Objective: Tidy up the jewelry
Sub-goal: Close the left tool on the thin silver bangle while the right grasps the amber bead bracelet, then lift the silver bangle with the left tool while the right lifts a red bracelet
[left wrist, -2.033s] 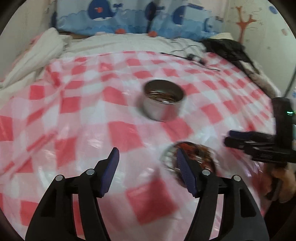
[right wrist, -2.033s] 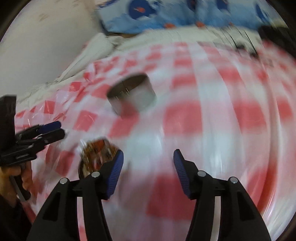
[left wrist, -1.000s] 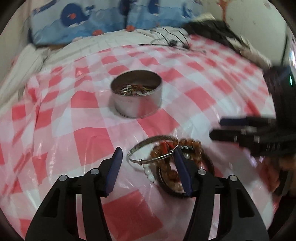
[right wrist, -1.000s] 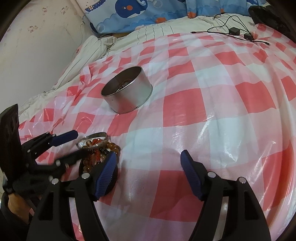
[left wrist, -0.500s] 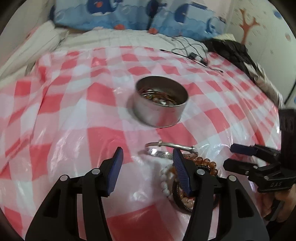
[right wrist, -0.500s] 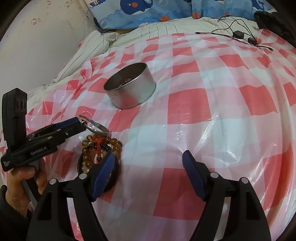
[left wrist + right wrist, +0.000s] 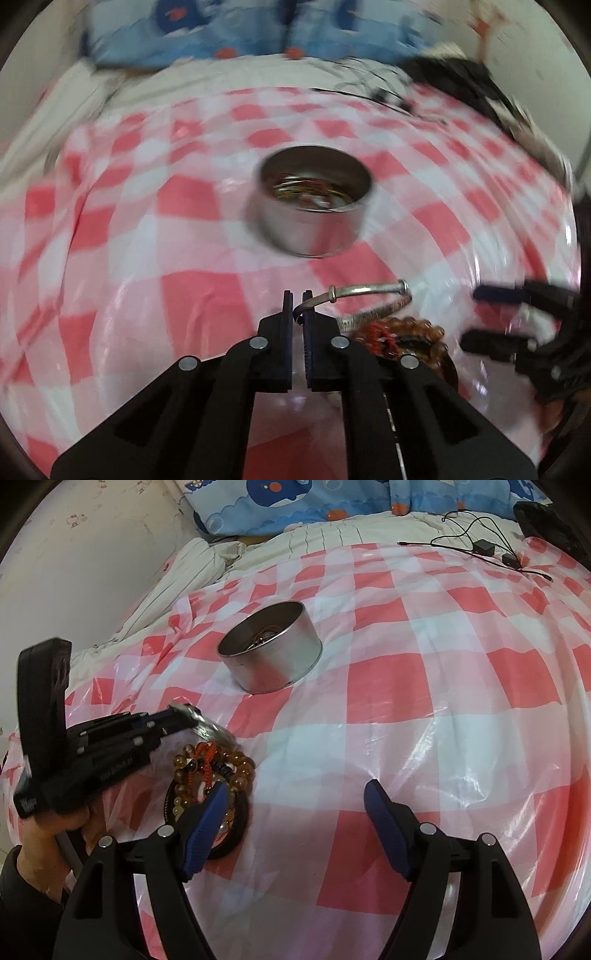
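Left gripper [image 7: 297,303], as I read it, has its jaws clamped on the silver bangle [image 7: 364,290], which arcs right of the tips above the bead bracelets [image 7: 413,332]. Right gripper [image 7: 295,810] hangs with jaws wide apart, nothing between them. Checked sheet [image 7: 424,709] carries 1 metal tin [image 7: 271,648]; only the left wrist view shows jewelry inside it. Only the right wrist view shows the hand [image 7: 44,853] and cables [image 7: 476,546].
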`<state>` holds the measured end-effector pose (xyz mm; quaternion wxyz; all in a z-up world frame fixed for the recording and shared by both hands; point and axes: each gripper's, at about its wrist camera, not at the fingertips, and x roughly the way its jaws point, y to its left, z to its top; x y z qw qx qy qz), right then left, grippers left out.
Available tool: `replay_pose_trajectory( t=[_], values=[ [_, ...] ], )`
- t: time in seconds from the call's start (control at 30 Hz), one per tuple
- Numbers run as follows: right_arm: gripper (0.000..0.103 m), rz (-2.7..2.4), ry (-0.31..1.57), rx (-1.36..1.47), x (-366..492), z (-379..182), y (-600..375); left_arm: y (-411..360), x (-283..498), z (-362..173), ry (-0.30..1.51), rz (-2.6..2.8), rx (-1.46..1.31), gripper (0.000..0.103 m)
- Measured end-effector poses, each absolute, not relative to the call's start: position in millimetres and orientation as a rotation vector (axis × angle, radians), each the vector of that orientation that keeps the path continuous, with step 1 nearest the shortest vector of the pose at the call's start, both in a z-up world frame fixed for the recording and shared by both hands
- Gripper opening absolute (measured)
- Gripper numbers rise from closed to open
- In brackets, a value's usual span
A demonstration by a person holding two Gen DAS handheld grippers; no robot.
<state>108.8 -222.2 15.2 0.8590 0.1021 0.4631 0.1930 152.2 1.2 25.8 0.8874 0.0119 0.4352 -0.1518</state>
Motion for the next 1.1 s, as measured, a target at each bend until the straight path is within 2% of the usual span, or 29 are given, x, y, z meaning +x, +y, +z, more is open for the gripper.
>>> replay_pose_trajectory(
  t=[0.23,0.43,0.5,0.6,0.7,0.83,0.9,0.93,0.97,1.1],
  values=[
    [0.073,0.556,0.94,0.162,99.0,23.4,-196.0,43.5,162.0,16.7,0.949,-0.272,-0.212,0.004],
    [0.073,0.552,0.862,0.099,92.6,34.7,-186.6,47.3,164.3,15.5,0.954,-0.267,-0.242,0.004],
    [0.073,0.546,0.888,0.066,94.0,30.5,-179.7,47.7,163.7,16.6,0.952,-0.269,-0.246,0.004],
    [0.067,0.533,0.915,0.089,99.1,22.2,-181.6,46.4,163.3,17.1,0.954,-0.276,-0.248,0.004],
    [0.065,0.548,0.861,0.093,101.8,34.1,-181.2,46.6,164.0,16.4,0.96,-0.276,-0.252,0.005],
    [0.051,0.595,0.885,0.036,114.7,38.2,-160.7,48.4,164.8,15.0,0.967,-0.275,-0.266,0.005],
    [0.049,0.604,0.921,0.019,121.5,30.9,-153.2,48.8,165.2,15.5,0.965,-0.274,-0.269,0.005],
    [0.044,0.609,0.942,0.021,124.8,26.2,-151.2,49.1,165.0,15.2,0.965,-0.274,-0.27,0.005],
    [0.034,0.613,0.963,0.029,128.7,20.6,-150.5,49.3,165.1,14.7,0.966,-0.275,-0.273,0.005],
    [0.028,0.626,0.954,0.02,130.3,19.2,-148.3,49.3,165.1,14.1,0.967,-0.275,-0.272,0.005]
  ],
)
